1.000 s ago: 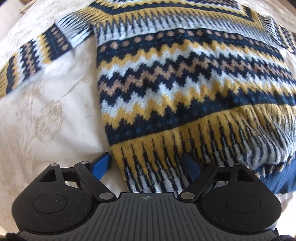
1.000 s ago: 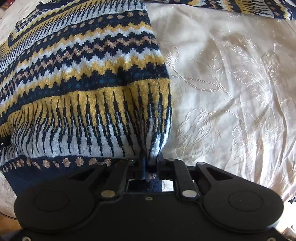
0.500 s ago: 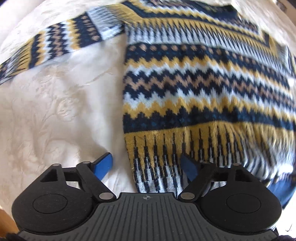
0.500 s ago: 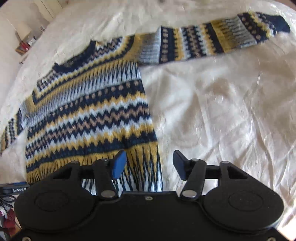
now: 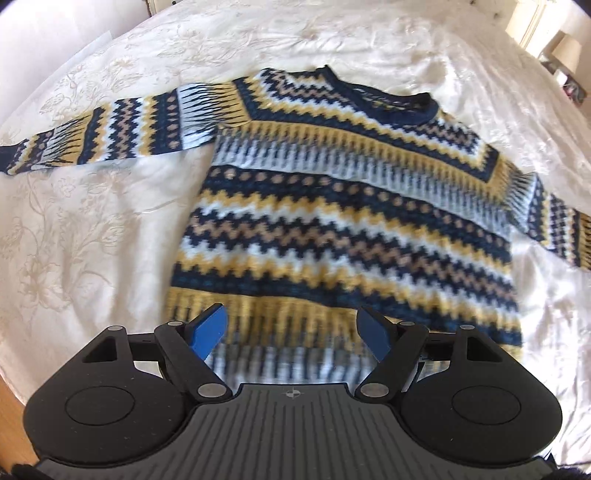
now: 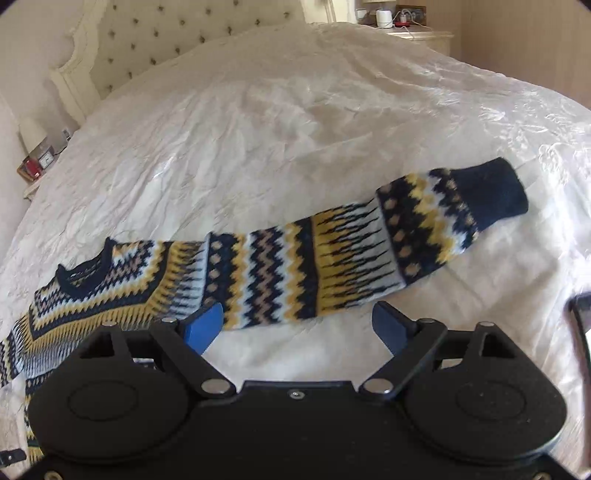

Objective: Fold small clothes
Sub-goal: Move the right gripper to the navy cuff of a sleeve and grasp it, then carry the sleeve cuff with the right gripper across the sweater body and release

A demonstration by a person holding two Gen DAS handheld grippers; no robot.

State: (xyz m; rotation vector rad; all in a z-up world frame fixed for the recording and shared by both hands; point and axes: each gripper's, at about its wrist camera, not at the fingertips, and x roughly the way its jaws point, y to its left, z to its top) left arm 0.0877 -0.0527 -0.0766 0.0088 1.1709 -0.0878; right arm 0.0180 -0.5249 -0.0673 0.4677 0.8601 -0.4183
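A small knitted sweater (image 5: 343, 221) in navy, yellow, white and tan zigzag bands lies flat and face up on a cream bedspread (image 5: 92, 229). Both sleeves are spread out sideways. My left gripper (image 5: 291, 332) is open and empty, raised above the sweater's hem. My right gripper (image 6: 295, 326) is open and empty, above the bed just in front of the sweater's right sleeve (image 6: 351, 258), whose navy cuff (image 6: 491, 192) points right. The neckline (image 6: 85, 273) shows at the left of the right wrist view.
The bedspread (image 6: 295, 129) is wrinkled. A tufted headboard (image 6: 166, 40) stands at the far end. A bedside table (image 6: 35, 166) with small items is at the left, another (image 6: 406, 22) at the far right. Wooden floor (image 5: 14, 417) shows by the near bed edge.
My right gripper let go of the sweater's hem corner, opened, rose and swung right toward the sleeve. My left gripper stayed open and lifted back from the hem, so the whole sweater shows.
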